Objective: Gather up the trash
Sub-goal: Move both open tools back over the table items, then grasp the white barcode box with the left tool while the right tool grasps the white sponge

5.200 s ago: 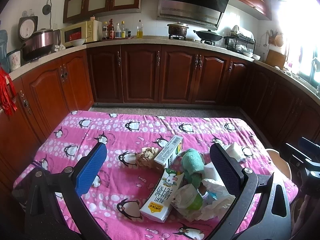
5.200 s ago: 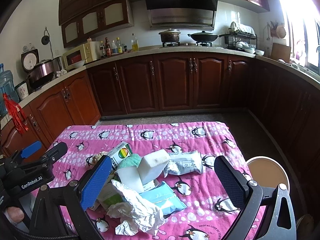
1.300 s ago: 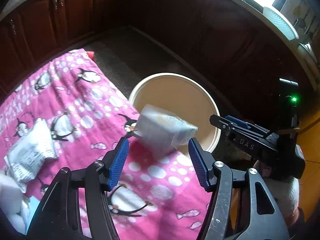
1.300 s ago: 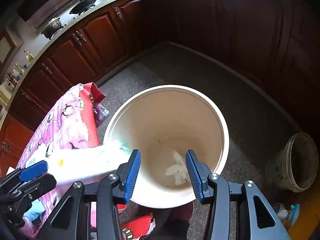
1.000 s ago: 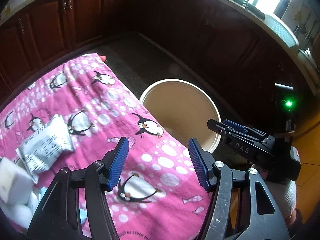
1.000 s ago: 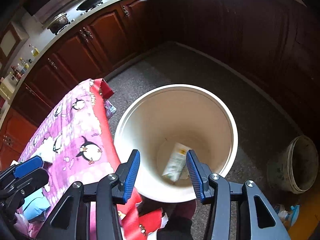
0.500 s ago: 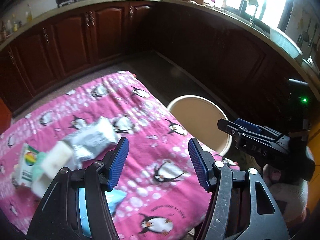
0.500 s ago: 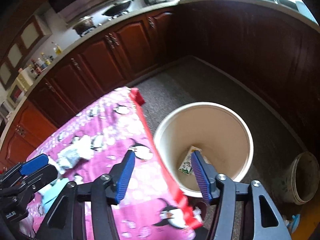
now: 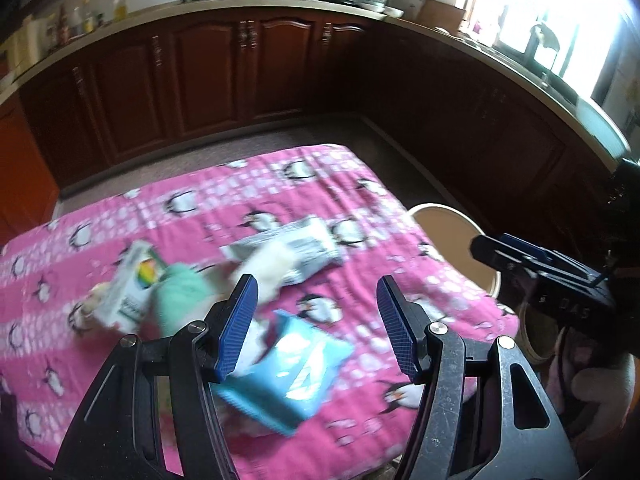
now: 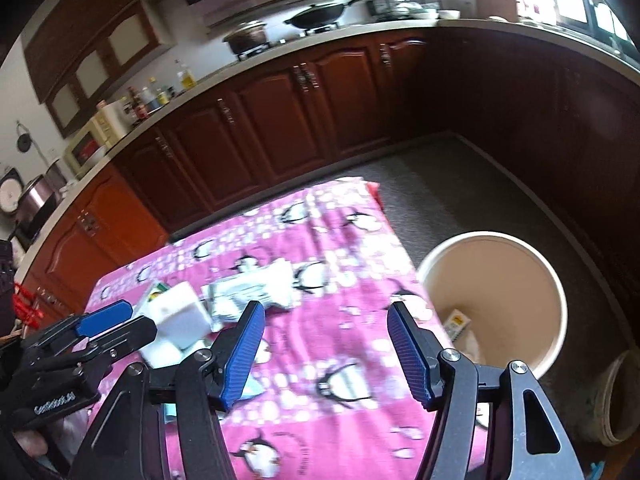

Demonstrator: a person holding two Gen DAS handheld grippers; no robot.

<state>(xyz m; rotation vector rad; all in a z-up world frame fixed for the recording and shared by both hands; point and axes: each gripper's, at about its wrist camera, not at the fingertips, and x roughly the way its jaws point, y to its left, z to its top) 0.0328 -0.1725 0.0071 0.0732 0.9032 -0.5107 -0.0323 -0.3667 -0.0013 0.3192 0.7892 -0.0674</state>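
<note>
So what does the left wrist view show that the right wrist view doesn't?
Only the left wrist view: the blue wipes pack, the green cloth and the empty, open left gripper itself.
Only the right wrist view: a carton lying inside the bin, and the empty right gripper, jaws opening.
Both: the pink penguin cloth, the grey packet and the white block.

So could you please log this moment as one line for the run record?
left gripper: open, empty | right gripper: opening, empty | bucket: holds carton | table: blue pack, white block remain
</note>
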